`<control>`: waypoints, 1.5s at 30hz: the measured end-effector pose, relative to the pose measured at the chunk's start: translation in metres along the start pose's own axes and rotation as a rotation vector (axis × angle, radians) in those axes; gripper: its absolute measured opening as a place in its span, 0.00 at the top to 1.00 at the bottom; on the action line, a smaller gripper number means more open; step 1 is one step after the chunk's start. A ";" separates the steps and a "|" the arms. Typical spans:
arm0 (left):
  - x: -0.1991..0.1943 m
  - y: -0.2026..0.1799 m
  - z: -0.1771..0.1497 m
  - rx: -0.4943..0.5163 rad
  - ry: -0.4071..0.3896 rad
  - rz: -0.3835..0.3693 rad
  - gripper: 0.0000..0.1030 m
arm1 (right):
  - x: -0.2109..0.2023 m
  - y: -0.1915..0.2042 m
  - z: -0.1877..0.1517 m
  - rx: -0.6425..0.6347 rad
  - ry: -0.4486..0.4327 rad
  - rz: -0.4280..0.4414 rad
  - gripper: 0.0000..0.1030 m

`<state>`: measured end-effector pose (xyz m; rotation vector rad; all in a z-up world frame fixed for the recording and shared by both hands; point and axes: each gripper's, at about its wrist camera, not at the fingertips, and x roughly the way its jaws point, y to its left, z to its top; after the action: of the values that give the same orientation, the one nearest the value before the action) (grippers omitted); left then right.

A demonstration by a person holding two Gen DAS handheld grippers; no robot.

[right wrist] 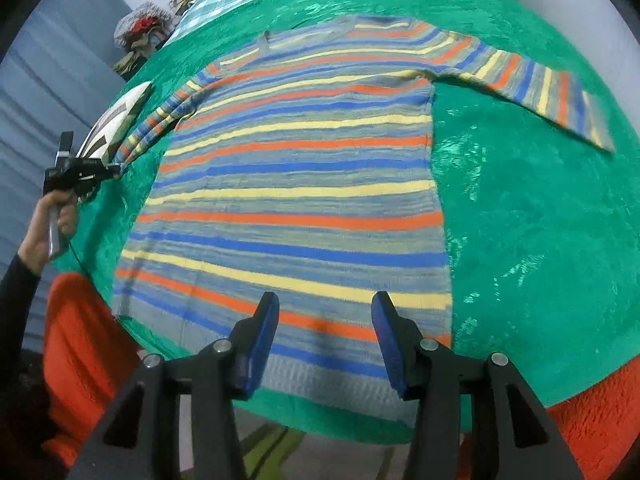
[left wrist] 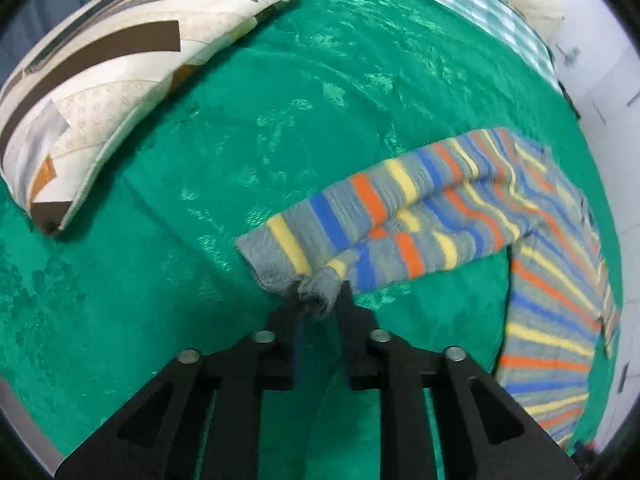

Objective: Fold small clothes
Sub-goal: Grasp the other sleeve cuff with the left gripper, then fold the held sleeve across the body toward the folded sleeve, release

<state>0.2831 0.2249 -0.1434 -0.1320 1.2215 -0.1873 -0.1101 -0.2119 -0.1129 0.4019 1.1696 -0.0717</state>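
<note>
We have the left tool point(left wrist: 320, 300) clenched on the sleeve cuff point(left wrist: 280, 268); the striped sweater point(right wrist: 296, 184) lies flat mid-frame on the green bed point(right wrist: 540, 220), body rightward. Right tool point(right wrist: 325, 340) hangs released over the hem.

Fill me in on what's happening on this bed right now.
A person with a handheld gripper in each hand is folding a grey knit sweater with blue, orange and yellow stripes, spread flat on a green velvety bedspread. The left gripper is shut on the grey cuff of one sleeve. The right gripper hangs open above the hem, holding nothing. A cream patterned pillow lies beside the sleeve.
</note>
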 end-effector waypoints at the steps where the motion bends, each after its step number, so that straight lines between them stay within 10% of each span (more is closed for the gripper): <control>1: -0.006 0.006 0.004 -0.019 -0.019 -0.006 0.60 | 0.001 0.002 0.002 -0.009 0.001 -0.001 0.53; 4: -0.024 0.034 0.014 -0.124 -0.116 -0.041 0.41 | -0.002 0.007 0.005 -0.026 -0.018 -0.009 0.53; 8: 0.011 0.057 0.035 -0.177 0.024 -0.078 0.42 | -0.007 0.014 0.006 -0.039 -0.043 -0.010 0.53; 9: 0.022 0.057 0.037 -0.182 0.062 -0.087 0.46 | -0.005 0.016 0.005 -0.041 -0.041 -0.007 0.53; 12: 0.023 0.043 0.038 -0.121 0.057 -0.150 0.98 | 0.001 0.022 0.005 -0.053 -0.028 -0.004 0.53; 18: -0.029 0.041 0.092 -0.059 -0.182 -0.072 0.98 | 0.000 0.030 0.006 -0.084 -0.042 -0.034 0.53; 24: 0.004 0.056 0.095 -0.065 -0.069 0.067 0.85 | 0.002 0.032 0.010 -0.088 -0.055 -0.031 0.53; 27: 0.001 0.067 0.072 -0.129 -0.076 -0.028 0.48 | 0.003 0.035 0.011 -0.085 -0.056 -0.019 0.53; 29: 0.006 0.069 0.059 -0.164 -0.079 -0.071 0.44 | 0.004 0.037 0.009 -0.094 -0.053 -0.020 0.53; 30: 0.011 0.069 0.056 -0.174 -0.072 -0.093 0.46 | 0.007 0.038 0.008 -0.099 -0.046 -0.020 0.53; 33: 0.035 0.044 0.051 -0.165 -0.062 -0.132 0.96 | 0.016 0.042 0.008 -0.108 -0.020 -0.013 0.53; 35: 0.039 0.022 0.051 -0.093 -0.068 -0.062 0.97 | 0.017 0.047 0.012 -0.129 -0.013 -0.005 0.53; 39: 0.028 0.031 0.040 -0.116 -0.080 -0.053 0.98 | -0.002 0.066 0.059 -0.200 -0.047 0.042 0.53; 45: 0.036 0.031 0.030 -0.122 -0.126 -0.074 0.98 | 0.032 0.136 0.225 -0.379 -0.044 0.197 0.47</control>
<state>0.3258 0.2475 -0.1722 -0.2915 1.1028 -0.1667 0.1361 -0.1580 -0.0310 0.1768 1.0664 0.3076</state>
